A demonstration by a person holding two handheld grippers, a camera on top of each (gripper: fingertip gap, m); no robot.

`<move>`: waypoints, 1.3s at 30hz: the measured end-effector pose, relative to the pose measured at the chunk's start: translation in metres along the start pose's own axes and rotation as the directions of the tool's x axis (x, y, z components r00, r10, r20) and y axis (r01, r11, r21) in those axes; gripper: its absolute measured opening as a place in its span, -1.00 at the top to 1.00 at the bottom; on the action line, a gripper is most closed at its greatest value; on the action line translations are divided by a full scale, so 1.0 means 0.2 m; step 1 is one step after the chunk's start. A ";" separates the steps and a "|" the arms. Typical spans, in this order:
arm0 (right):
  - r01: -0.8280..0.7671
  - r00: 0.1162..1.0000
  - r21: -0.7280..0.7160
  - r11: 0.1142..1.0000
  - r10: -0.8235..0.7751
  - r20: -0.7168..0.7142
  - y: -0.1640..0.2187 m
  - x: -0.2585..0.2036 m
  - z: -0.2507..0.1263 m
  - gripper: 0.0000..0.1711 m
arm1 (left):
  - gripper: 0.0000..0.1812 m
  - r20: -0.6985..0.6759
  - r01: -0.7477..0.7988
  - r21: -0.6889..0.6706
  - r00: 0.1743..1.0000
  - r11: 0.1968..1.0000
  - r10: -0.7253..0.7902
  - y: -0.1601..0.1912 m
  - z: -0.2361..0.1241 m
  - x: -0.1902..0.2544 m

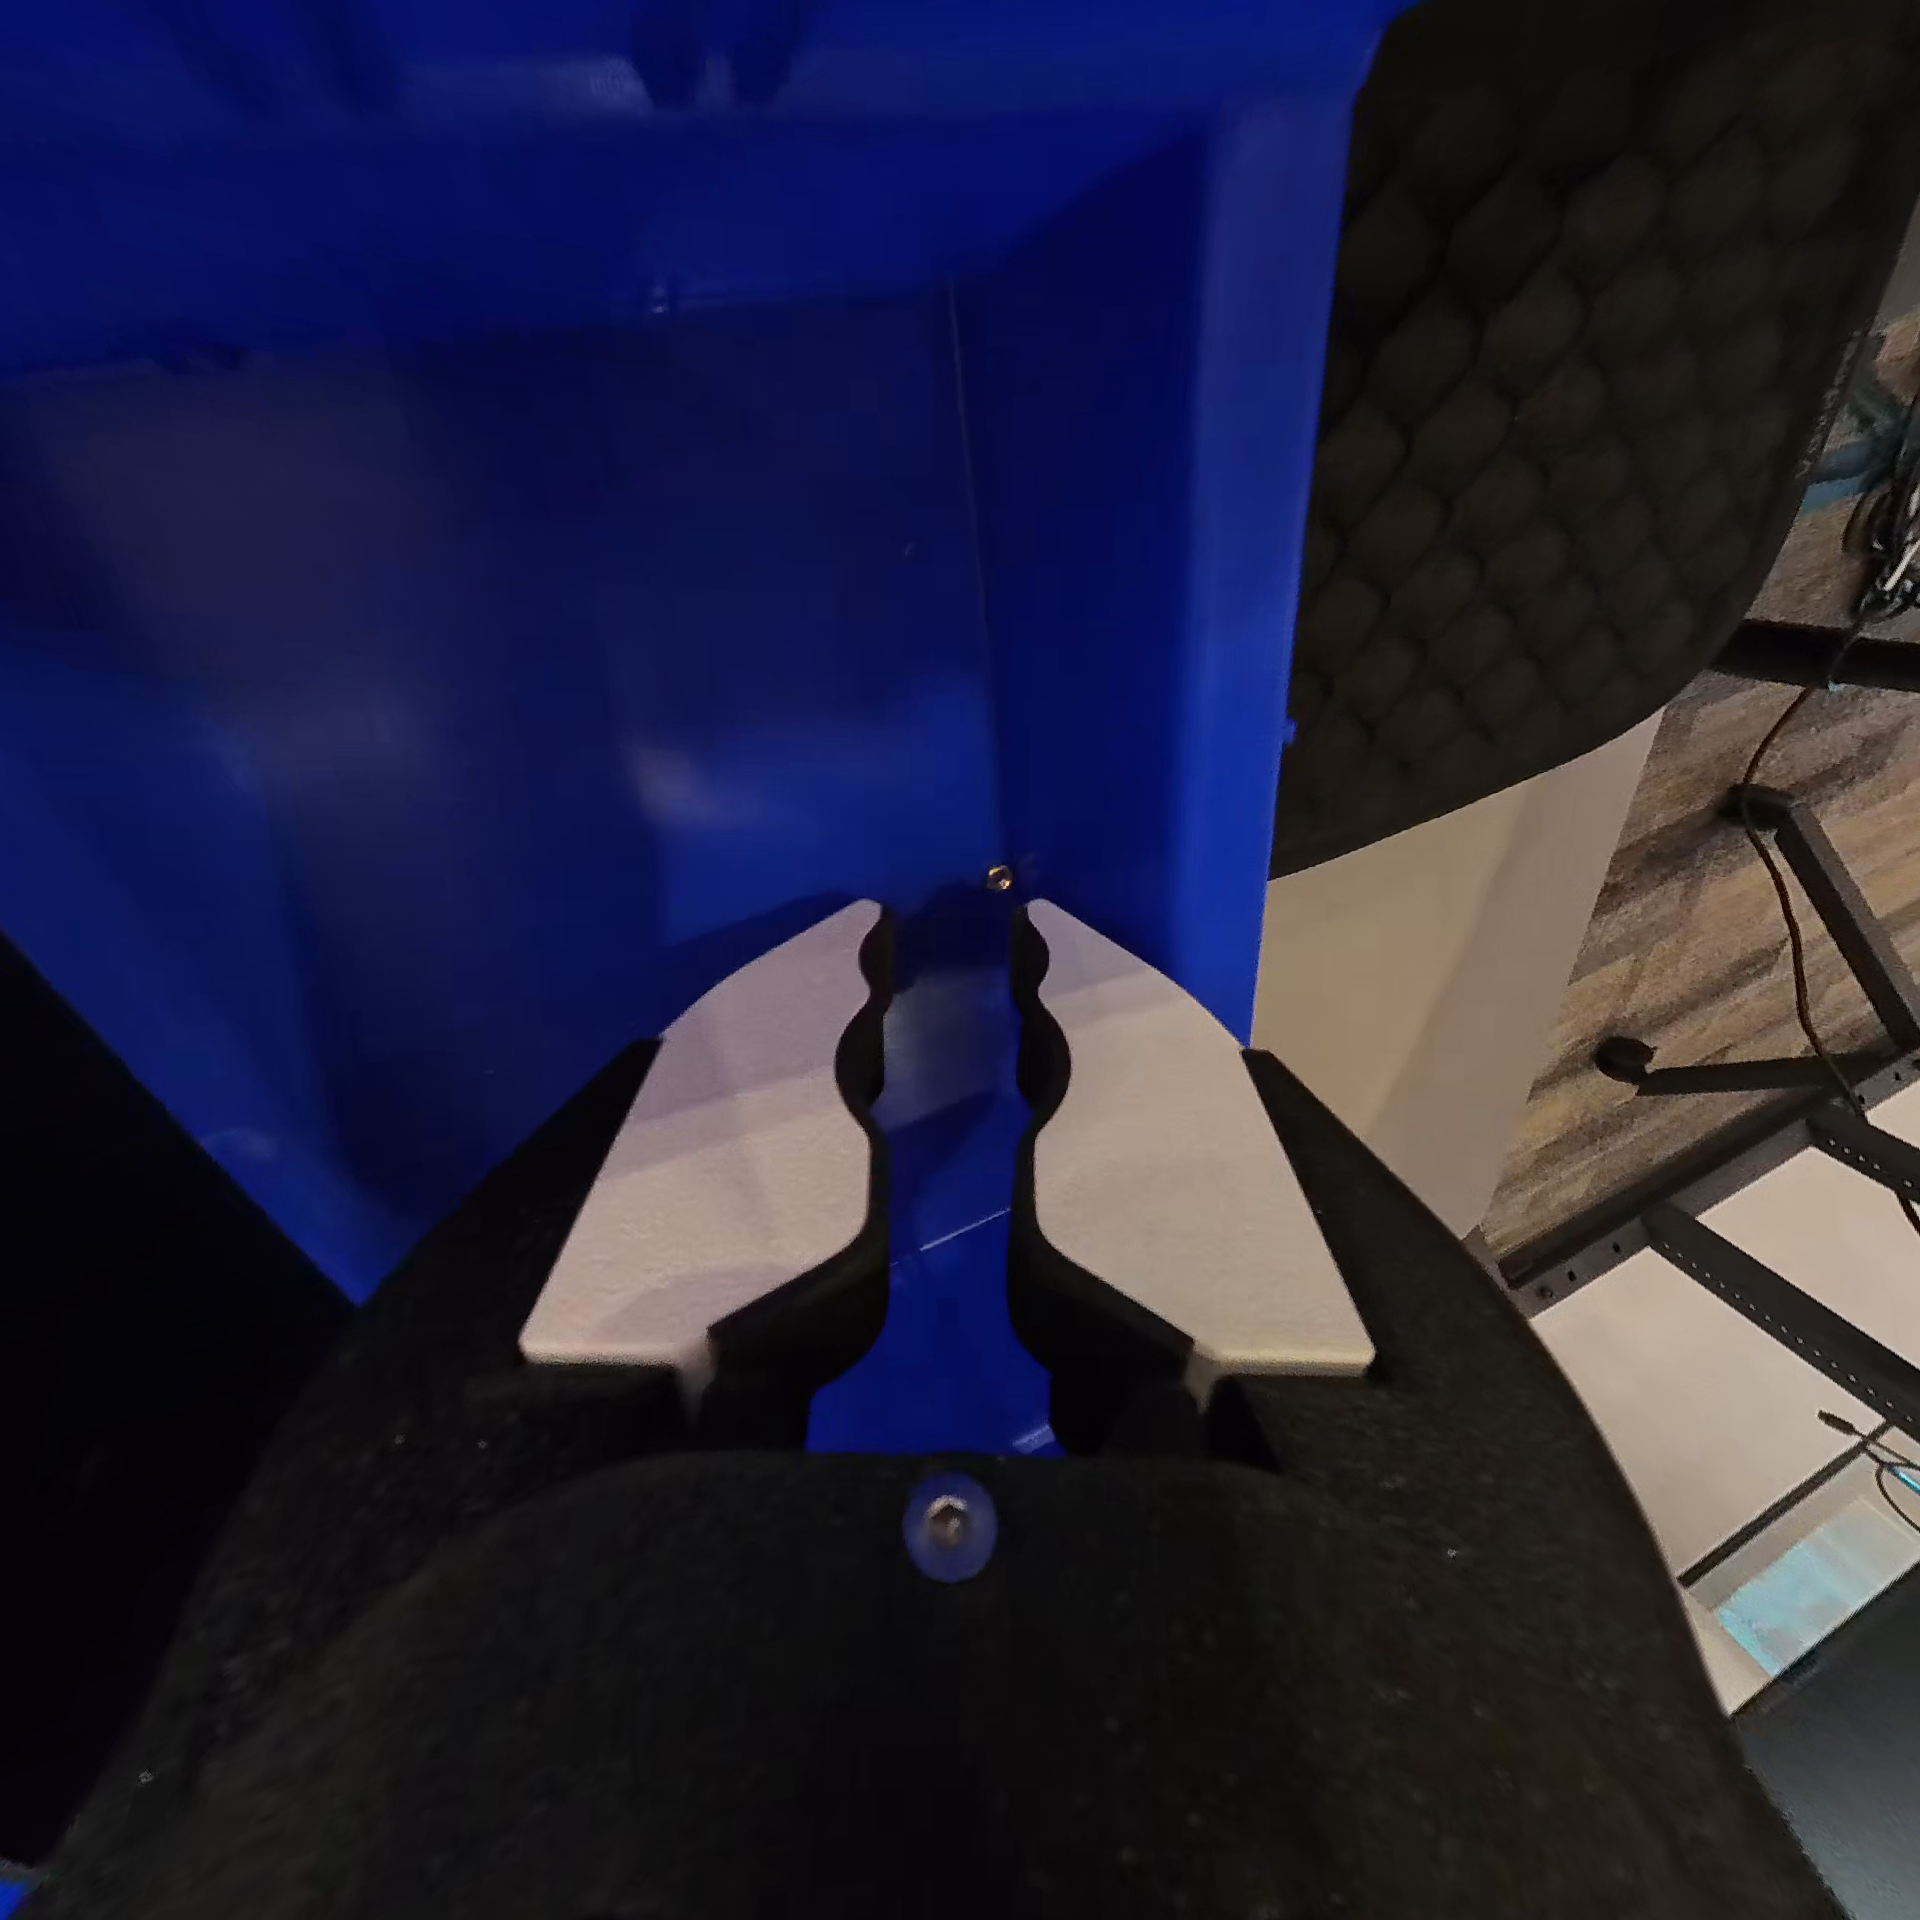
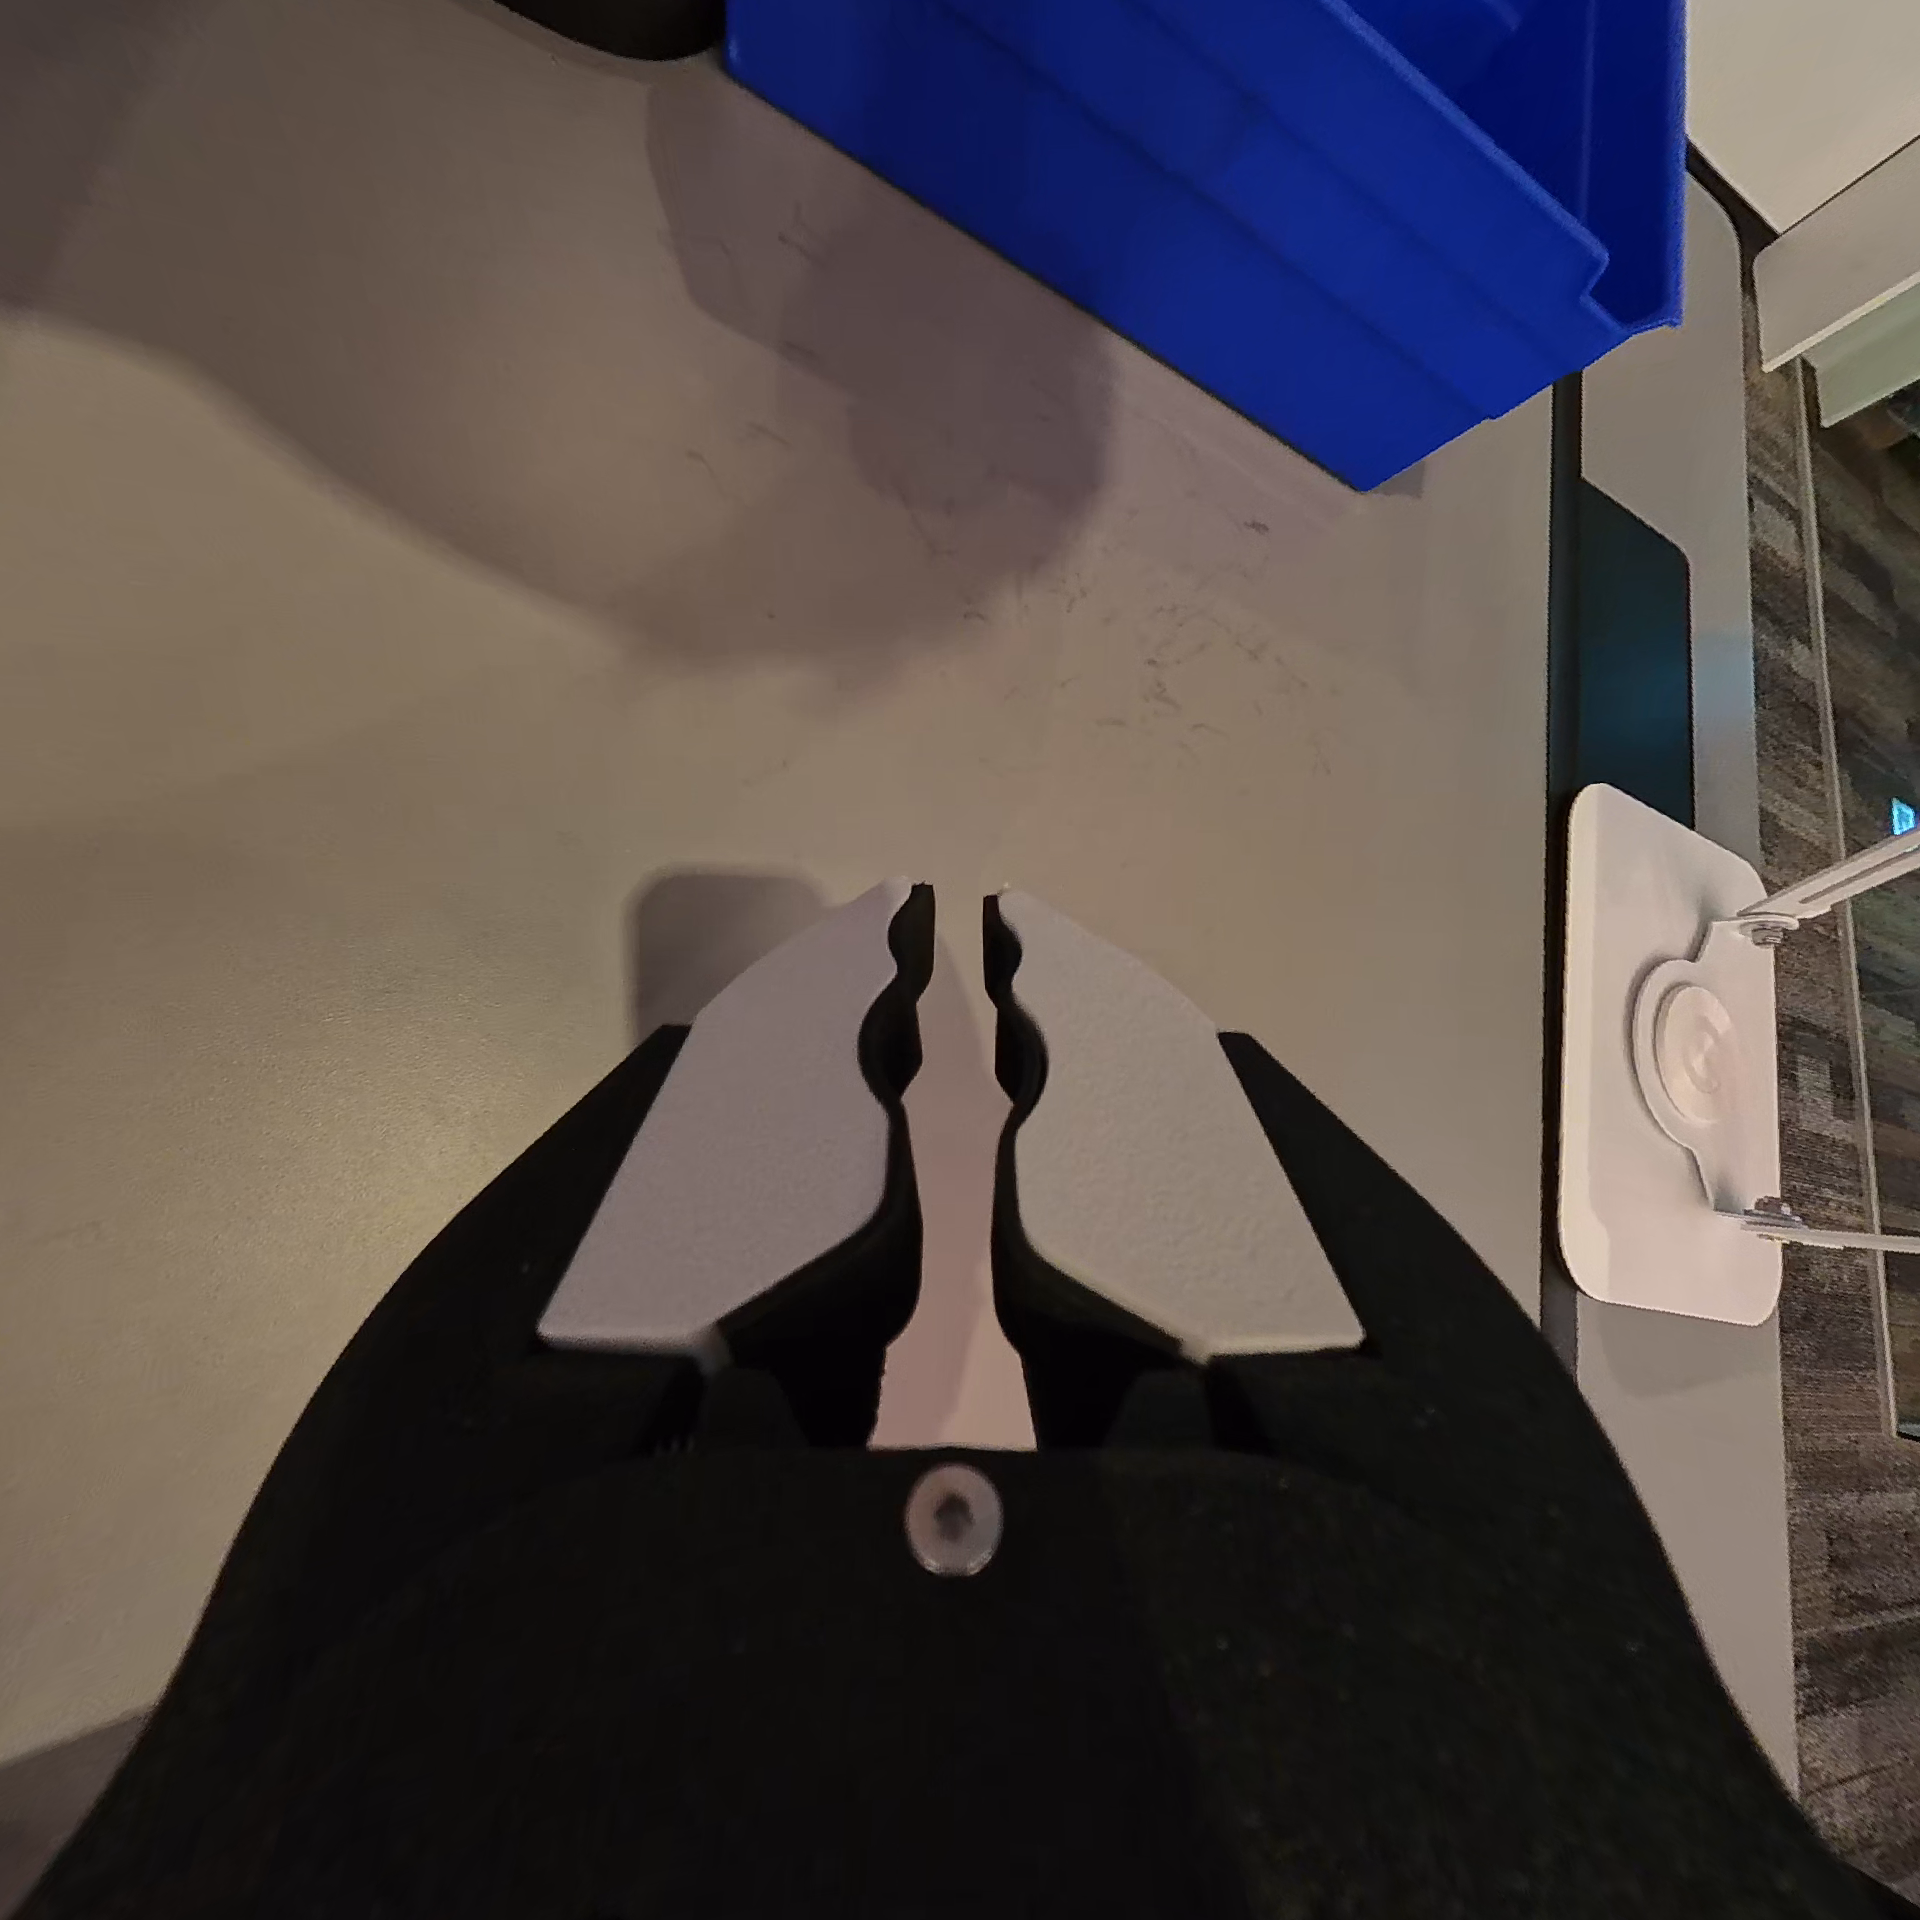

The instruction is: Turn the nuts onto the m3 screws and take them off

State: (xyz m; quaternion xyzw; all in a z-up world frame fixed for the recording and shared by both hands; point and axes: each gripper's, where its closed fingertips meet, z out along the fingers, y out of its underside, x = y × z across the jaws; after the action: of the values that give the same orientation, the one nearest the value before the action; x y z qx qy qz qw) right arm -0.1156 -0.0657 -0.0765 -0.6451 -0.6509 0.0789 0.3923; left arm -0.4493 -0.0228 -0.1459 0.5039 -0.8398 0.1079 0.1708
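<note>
Grey table [image 2: 416, 727], scuffed, blue bin [image 2: 1247, 208] at far right edge. Right gripper [image 2: 961, 904] low over bare table, jaws narrow, nothing between. Left gripper [image 1: 948, 914] inside bin [image 1: 520, 623], jaws narrowly apart, empty. Small nut [image 1: 1000, 878] on bin floor just beyond fingertips, at right wall corner. Screws not visible. White mount [image 2: 1662, 1060] at right table edge.
</note>
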 end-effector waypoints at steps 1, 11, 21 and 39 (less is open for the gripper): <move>0.002 1.000 -0.001 1.000 -0.002 0.000 0.00 0.00 0.00 0.90 | 0.77 -0.007 0.004 0.003 1.000 1.000 -0.003 0.00 0.00 0.00; 0.005 1.000 -0.003 1.000 -0.005 0.000 0.00 0.00 0.00 0.91 | 0.54 0.100 0.019 0.018 0.995 1.000 -0.021 0.00 -0.03 -0.05; 0.009 1.000 0.010 1.000 -0.009 -0.005 -0.02 0.00 -0.01 0.92 | 0.56 0.134 0.052 0.062 0.989 0.997 -0.060 0.00 -0.03 -0.05; -0.006 1.000 -0.006 1.000 0.006 0.007 0.01 -0.01 0.01 0.91 | 0.89 -0.476 0.671 0.060 0.670 0.739 -0.570 -0.13 -0.09 0.08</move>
State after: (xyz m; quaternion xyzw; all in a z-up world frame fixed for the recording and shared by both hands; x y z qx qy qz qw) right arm -0.1152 -0.0657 -0.0798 -0.6480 -0.6506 0.0804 0.3878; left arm -0.4305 -0.0418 -0.1229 0.7403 -0.5390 0.2466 0.3174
